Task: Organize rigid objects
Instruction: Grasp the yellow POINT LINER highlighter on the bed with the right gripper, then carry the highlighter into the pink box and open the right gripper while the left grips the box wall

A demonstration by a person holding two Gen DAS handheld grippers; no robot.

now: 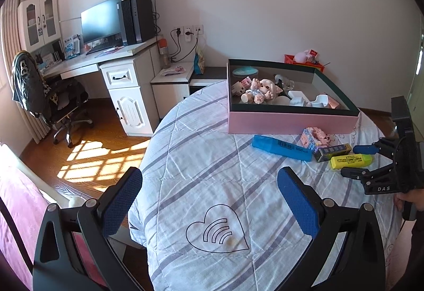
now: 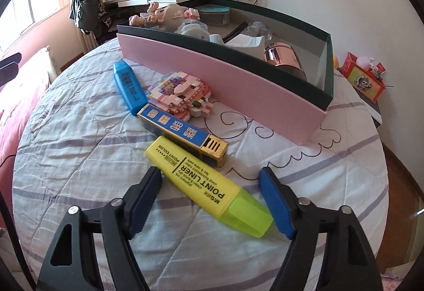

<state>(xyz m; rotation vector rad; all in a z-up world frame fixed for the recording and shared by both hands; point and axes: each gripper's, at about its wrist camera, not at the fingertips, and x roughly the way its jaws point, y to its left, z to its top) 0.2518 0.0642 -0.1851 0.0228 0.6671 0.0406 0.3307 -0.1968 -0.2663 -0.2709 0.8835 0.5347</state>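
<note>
A pink box with a dark green rim stands on the bed, holding a doll, white pieces and a copper can. In front of it lie a blue highlighter, a pastel brick figure, a blue and gold box and a yellow highlighter. My right gripper is open, its fingers on either side of the yellow highlighter. My left gripper is open and empty above the quilt.
The bed has a striped quilt. A desk with a monitor, an office chair and a bedside table stand to the left across a wooden floor. A red toy box sits on the right.
</note>
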